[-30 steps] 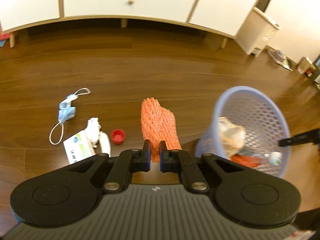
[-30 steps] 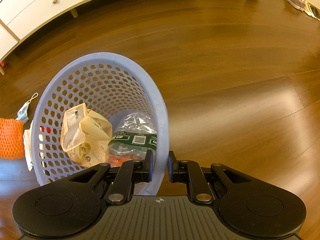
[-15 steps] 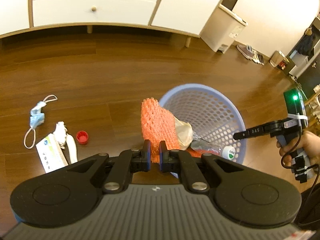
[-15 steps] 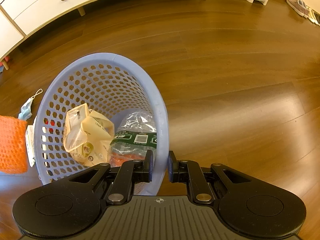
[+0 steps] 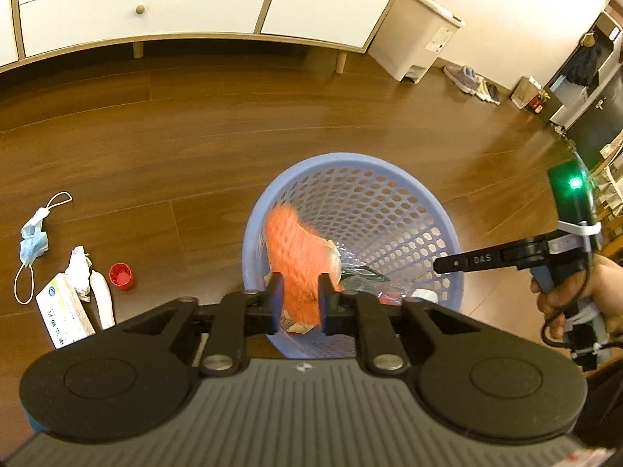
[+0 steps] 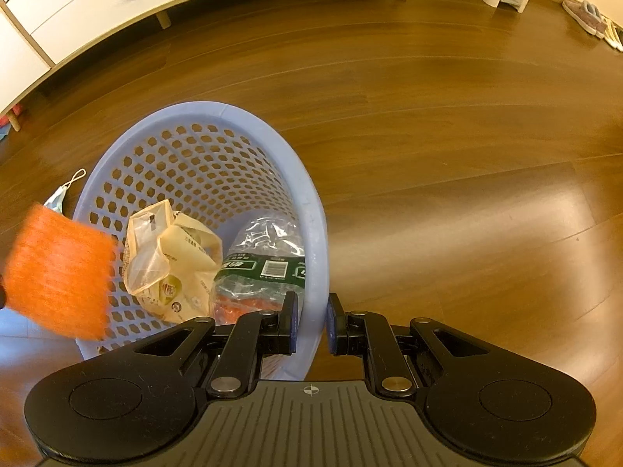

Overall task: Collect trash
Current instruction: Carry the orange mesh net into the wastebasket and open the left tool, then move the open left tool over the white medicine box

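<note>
Orange foam net (image 5: 298, 257) over basket (image 5: 389, 167) rim (blurred), jaws apart

orange foam net (image 5: 298, 257) | blurred | above lilac basket (image 5: 389, 167) rim

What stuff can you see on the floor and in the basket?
basket: one, lilac, on wooden floor, rim gripped by right gripper
orange foam net: one, orange, over the basket, between the left fingers
paper bag: one, beige, in basket
plastic bottle: one, clear, green label, in basket
face mask: one, blue, floor left
bottle cap: one, red, floor
small box: one, white, floor
cabinet: one, white, back
bin: one, white, back right
left gripper: open
right gripper: on the rim
</note>
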A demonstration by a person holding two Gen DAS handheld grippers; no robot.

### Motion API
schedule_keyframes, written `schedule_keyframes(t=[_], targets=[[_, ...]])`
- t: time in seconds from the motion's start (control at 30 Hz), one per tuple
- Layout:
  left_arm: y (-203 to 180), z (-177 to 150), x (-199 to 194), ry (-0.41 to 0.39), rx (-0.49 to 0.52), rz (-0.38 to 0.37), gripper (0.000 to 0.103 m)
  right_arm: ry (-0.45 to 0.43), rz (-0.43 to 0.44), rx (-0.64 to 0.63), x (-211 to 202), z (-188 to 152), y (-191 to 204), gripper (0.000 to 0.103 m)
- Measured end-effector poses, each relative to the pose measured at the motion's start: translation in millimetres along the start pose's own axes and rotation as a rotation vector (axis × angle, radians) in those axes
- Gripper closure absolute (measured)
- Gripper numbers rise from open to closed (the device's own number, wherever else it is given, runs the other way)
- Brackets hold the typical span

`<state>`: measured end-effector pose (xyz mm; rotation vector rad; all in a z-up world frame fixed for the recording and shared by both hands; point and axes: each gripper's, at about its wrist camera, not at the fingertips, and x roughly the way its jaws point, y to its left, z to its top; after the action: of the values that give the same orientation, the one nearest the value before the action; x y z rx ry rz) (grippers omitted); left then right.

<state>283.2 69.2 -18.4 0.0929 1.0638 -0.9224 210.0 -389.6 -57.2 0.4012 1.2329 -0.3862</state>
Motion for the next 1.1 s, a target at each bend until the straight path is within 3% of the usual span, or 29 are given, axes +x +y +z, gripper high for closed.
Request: schedule_keyframes(t=[0.13, 0.63, 0.77, 0.93, 1.0, 1.1], targets=[[-2, 1, 1, -0.007, 0.023, 0.015, 0.078, -0.001, 0.006, -0.006, -1, -1, 0, 0.092], [45, -9, -14, -0.024, -0.013, 0.157, 0.078, 0.017, -0.014, 0.025, 8, -2, -2, 0.092], [58, -9, -21, -0.034, -0.031, 0.191, 0.078, 0.035, 0.025, 0.046, 14, -1, -5, 0.092], [83, -10, -31, -0.039, -0.094, 0.267, 0.078, 0.142, 0.148, 0.361, 44, 0, -65, 0.094], [94, -11, -36, -0.045, -0.128, 0.284, 0.078, 0.181, 0.151, 0.489, 54, -4, -93, 0.094], [105, -12, -41, -0.052, -0.151, 0.3, 0.078, 0.216, 0.16, 0.573, 63, -16, -115, 0.093]])
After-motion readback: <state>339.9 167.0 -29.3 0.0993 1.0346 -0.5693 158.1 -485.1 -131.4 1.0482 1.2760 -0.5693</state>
